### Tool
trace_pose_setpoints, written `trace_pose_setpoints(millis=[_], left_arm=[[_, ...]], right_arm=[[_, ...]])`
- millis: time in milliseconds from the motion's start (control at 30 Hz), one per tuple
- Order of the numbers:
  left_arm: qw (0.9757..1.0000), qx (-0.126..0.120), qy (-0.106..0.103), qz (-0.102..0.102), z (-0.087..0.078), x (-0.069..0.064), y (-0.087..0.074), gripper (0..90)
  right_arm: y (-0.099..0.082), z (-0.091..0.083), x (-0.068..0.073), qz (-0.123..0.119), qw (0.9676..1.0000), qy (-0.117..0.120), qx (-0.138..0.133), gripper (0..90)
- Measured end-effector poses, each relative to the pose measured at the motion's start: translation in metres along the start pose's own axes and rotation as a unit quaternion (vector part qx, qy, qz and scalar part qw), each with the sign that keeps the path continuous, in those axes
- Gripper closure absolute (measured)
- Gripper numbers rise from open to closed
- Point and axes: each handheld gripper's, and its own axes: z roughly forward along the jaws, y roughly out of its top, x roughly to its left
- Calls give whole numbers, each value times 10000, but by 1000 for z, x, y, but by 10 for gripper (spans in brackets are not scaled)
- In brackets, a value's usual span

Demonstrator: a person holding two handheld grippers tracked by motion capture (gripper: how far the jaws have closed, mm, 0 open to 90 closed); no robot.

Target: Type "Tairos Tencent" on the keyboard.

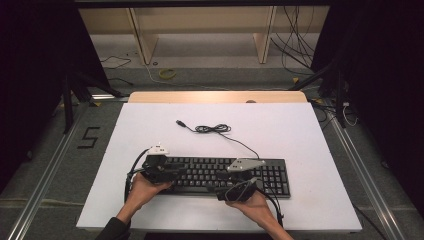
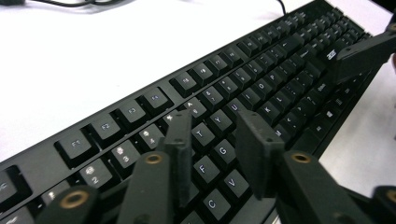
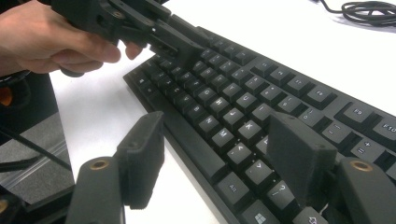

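Observation:
A black keyboard (image 1: pixel 220 175) lies across the near part of the white table top (image 1: pixel 300 130). Its cable (image 1: pixel 212 129) runs back to a loose coil and a USB plug. My left gripper (image 1: pixel 181 172) reaches in over the keyboard's left end. In the left gripper view (image 2: pixel 212 126) its jaws hover narrowly apart above the letter keys (image 2: pixel 219 151), with nothing gripped. My right gripper (image 1: pixel 221 193) sits at the keyboard's front edge. In the right gripper view (image 3: pixel 219 135) its jaws stand wide, one over the table and one over the keys, straddling that edge (image 3: pixel 196 144).
A hand holding the left gripper (image 3: pixel 140 23) shows in the right gripper view, and one jaw of the right gripper (image 2: pixel 364 56) in the left gripper view. Bare white surface surrounds the keyboard. Beyond the table are a wooden frame (image 1: pixel 145 40) and floor cables (image 1: pixel 295 45).

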Motion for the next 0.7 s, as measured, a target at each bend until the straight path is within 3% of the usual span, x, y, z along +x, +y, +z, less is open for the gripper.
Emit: trace_pose_setpoints(millis=[400, 700], left_arm=[[9993, 273, 78, 259, 16, -3, 6, 874], [9987, 409, 94, 297, 24, -2, 7, 889]], right_arm=[[-2, -6, 0, -23, 10000, -21, -35, 363], [-3, -9, 1, -22, 10000, -21, -70, 350]])
